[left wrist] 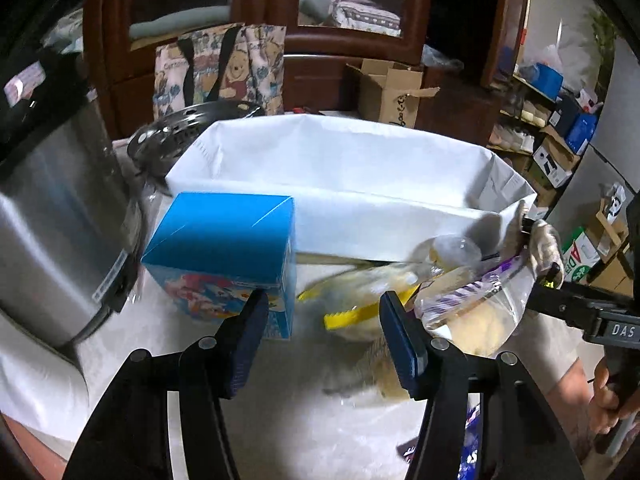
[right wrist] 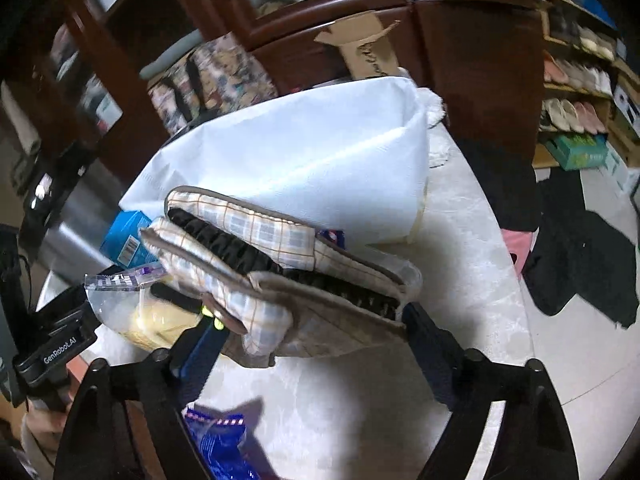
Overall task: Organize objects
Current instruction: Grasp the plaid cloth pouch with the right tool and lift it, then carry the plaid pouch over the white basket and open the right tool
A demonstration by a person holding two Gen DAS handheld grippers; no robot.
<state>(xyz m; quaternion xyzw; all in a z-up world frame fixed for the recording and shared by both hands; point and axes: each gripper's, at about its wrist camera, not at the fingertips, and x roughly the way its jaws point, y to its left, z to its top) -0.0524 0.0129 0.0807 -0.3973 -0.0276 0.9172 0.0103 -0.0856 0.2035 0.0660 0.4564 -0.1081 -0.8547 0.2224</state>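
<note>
My right gripper (right wrist: 312, 336) is shut on a pair of plaid slippers (right wrist: 256, 236) with black lining, held above the pale table (right wrist: 460, 280) in front of the white fabric bin (right wrist: 300, 152). My left gripper (left wrist: 324, 324) stands open. A blurred yellow packet (left wrist: 360, 292) lies beyond its tips, apart from the left pad. A clear zip bag with a purple strip (left wrist: 472, 304) lies against the outer side of its right finger (left wrist: 400, 336). A blue carton (left wrist: 224, 240) stands left of the packet, in front of the bin (left wrist: 360, 208). The slippers' toes (left wrist: 544, 240) show at the right edge.
A steel appliance (left wrist: 52, 220) and a perforated metal lid (left wrist: 192, 128) crowd the table's left. A blue snack packet (right wrist: 216, 436) lies near the front edge. Behind the bin are a cartoon tote bag (left wrist: 224, 68), a cardboard box (left wrist: 388, 92) and a wooden cabinet. Shoe shelves (right wrist: 576, 80) stand at the right.
</note>
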